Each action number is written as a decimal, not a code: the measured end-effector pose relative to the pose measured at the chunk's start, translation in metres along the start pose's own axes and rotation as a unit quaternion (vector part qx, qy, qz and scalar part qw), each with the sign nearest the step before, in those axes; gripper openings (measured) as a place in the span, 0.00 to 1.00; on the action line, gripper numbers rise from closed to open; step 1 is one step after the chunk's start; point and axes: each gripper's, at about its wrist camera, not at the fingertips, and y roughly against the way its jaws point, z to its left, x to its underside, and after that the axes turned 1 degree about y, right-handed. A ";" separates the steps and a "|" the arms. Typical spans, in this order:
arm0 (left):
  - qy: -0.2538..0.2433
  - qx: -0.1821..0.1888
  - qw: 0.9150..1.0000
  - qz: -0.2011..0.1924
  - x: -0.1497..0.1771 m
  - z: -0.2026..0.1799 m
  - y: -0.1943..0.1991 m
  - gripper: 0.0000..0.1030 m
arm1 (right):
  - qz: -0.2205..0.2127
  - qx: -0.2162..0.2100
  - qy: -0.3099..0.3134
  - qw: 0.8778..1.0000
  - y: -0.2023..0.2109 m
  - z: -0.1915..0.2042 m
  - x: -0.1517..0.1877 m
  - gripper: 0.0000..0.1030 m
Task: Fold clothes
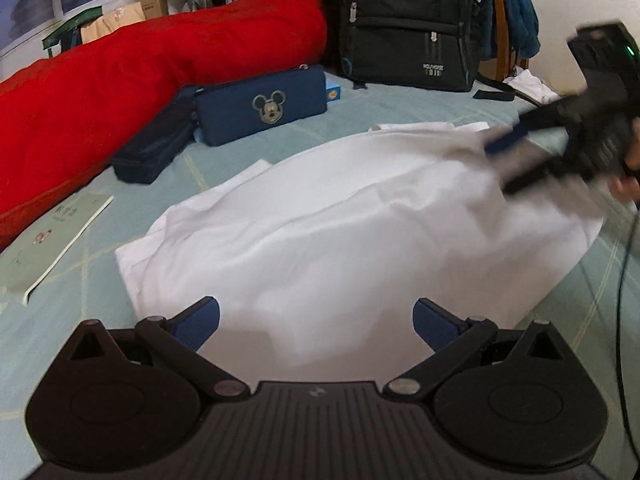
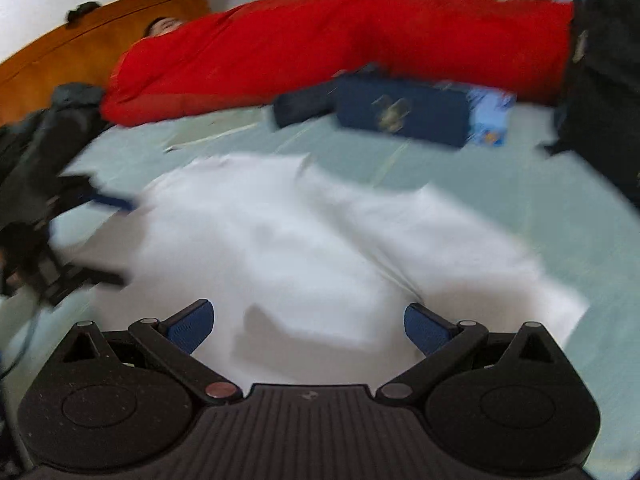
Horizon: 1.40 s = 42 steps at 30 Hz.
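A white garment (image 1: 340, 216) lies spread on the pale green bed sheet (image 1: 560, 300), loosely folded with wrinkles. My left gripper (image 1: 316, 320) hovers open over its near edge, nothing between the blue pads. In the left wrist view my right gripper (image 1: 508, 164) is blurred at the right, open above the garment's far right side. In the right wrist view, the white garment (image 2: 320, 240) fills the middle, and my right gripper (image 2: 306, 326) stands open over it. My left gripper (image 2: 112, 236) shows blurred at the left edge of the cloth.
A red quilt (image 1: 140, 72) covers a person lying along the far side. A blue pencil case (image 1: 264, 104) with a mouse badge, a dark pouch (image 1: 156, 140), a black backpack (image 1: 404, 24) and a green booklet (image 1: 52, 236) lie around the garment. A cable (image 1: 620, 300) runs at right.
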 end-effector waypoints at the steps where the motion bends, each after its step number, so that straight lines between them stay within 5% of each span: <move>1: 0.004 -0.001 1.000 0.003 0.001 0.001 -0.001 0.99 | -0.007 0.012 -0.003 1.000 -0.001 -0.006 -0.006 1.00; 6: 0.018 0.003 1.000 0.005 0.005 0.006 -0.002 0.99 | -0.054 0.070 -0.042 0.995 0.004 -0.029 -0.030 1.00; 11: 0.016 0.000 1.000 -0.004 0.005 0.006 -0.002 0.99 | -0.087 0.062 -0.062 0.992 0.028 -0.040 -0.028 1.00; 16: 0.036 0.007 0.999 -0.030 -0.003 0.009 -0.006 0.99 | -0.058 0.024 -0.030 0.998 0.025 -0.026 0.000 1.00; 23: 0.069 0.030 0.995 -0.067 -0.037 0.015 -0.037 0.99 | -0.040 0.047 0.004 0.998 -0.016 -0.029 0.006 1.00; 29: 0.112 -0.022 0.992 -0.053 -0.043 0.033 -0.061 0.96 | -0.008 0.113 -0.070 0.991 -0.030 -0.051 0.009 1.00; 35: 0.133 -0.046 0.988 -0.064 -0.046 0.056 -0.043 0.96 | -0.069 0.075 -0.078 0.992 0.013 -0.016 0.022 1.00; 38: 0.164 -0.067 0.983 -0.045 -0.047 0.077 -0.040 0.76 | -0.097 0.033 -0.078 0.992 0.016 -0.007 0.016 1.00; 40: 0.187 -0.078 0.979 -0.028 -0.047 0.091 -0.041 0.51 | -0.103 0.013 -0.081 0.991 0.009 -0.003 0.010 1.00; 42: 0.193 -0.082 0.978 -0.015 -0.045 0.098 -0.044 0.41 | -0.105 0.002 -0.074 0.992 0.005 0.003 0.010 1.00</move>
